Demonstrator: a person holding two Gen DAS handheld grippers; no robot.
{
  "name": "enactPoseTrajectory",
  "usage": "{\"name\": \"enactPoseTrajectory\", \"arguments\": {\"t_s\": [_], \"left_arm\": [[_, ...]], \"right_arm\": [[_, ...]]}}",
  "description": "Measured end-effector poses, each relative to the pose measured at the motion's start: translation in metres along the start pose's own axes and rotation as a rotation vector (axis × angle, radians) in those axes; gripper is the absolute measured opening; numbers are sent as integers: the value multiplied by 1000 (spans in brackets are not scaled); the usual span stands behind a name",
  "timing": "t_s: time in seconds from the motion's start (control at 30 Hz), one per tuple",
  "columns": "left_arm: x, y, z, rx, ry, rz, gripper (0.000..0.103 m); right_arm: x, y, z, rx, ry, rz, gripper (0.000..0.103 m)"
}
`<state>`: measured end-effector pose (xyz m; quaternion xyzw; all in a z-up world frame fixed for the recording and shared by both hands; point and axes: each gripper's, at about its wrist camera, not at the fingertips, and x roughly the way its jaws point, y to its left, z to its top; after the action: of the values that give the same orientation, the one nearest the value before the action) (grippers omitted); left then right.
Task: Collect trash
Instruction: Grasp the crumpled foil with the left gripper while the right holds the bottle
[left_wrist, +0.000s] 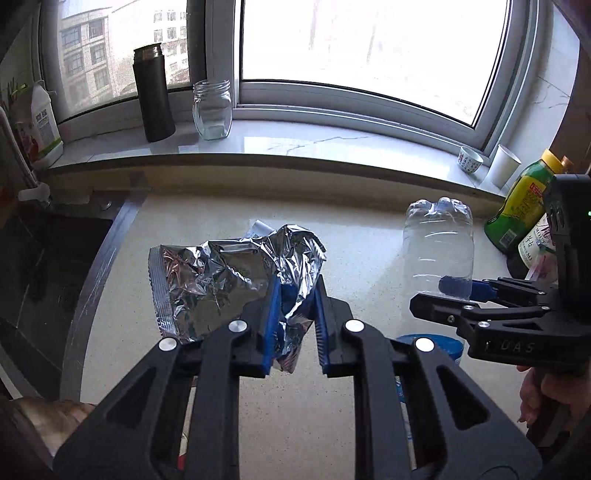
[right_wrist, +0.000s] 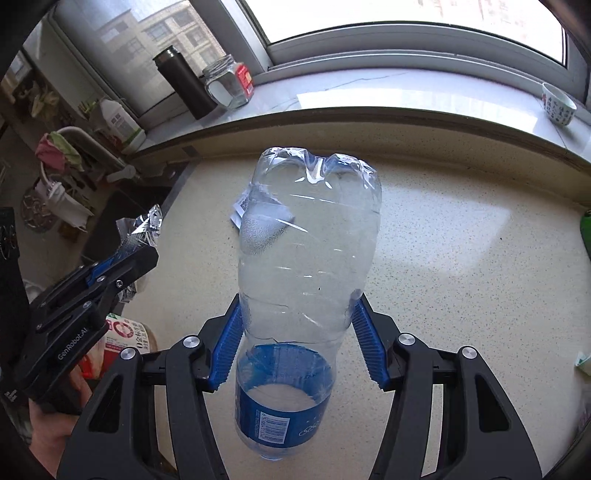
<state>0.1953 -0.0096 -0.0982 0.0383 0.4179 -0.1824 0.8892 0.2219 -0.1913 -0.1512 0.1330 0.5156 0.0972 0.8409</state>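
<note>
My left gripper (left_wrist: 295, 291) is shut on a crumpled silver foil snack bag (left_wrist: 221, 273) and holds it above the speckled countertop (left_wrist: 221, 369). My right gripper (right_wrist: 295, 306) is shut on an empty clear plastic bottle (right_wrist: 306, 236) with a blue label, held base-away above the counter. The bottle (left_wrist: 439, 243) and right gripper (left_wrist: 448, 291) also show at the right of the left wrist view. The left gripper (right_wrist: 142, 254) with the foil bag (right_wrist: 142, 225) shows at the left of the right wrist view. A small white paper scrap (right_wrist: 240, 206) lies on the counter behind the bottle.
A steel sink (left_wrist: 48, 258) lies to the left. On the windowsill (left_wrist: 332, 140) stand a dark thermos (left_wrist: 153, 92), a glass jar (left_wrist: 213, 110), a small cup (left_wrist: 471, 158) and a paper cup (left_wrist: 504, 166). Green and other bottles (left_wrist: 524, 199) stand at the right. Packaging (right_wrist: 125, 339) lies below left.
</note>
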Motion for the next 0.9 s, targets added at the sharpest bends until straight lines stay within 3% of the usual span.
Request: {"name": "enactPoseTrajectory", "arguments": {"t_s": [0.27,0.5,0.67,0.8,0.9], "left_arm": [[-89,-19,-16,42,-98,-152,15],[-180,-6,-96,106,-137,-288,15],[-225,62,-184,37,-86,-262,15],[-239,147,-257,-102,-16,-174,15],[-240,205,-312,-190,53,-59,15]], "right_arm": [[-92,23,-35,-15,-119,-10,58],[-152,74,-114,-67,-116,-4,58],[-125,164,-181,-137,-27,90,58],[-62,250,-229,-216,101,178,58],[-2,307,-260,-245,211,276,58]]}}
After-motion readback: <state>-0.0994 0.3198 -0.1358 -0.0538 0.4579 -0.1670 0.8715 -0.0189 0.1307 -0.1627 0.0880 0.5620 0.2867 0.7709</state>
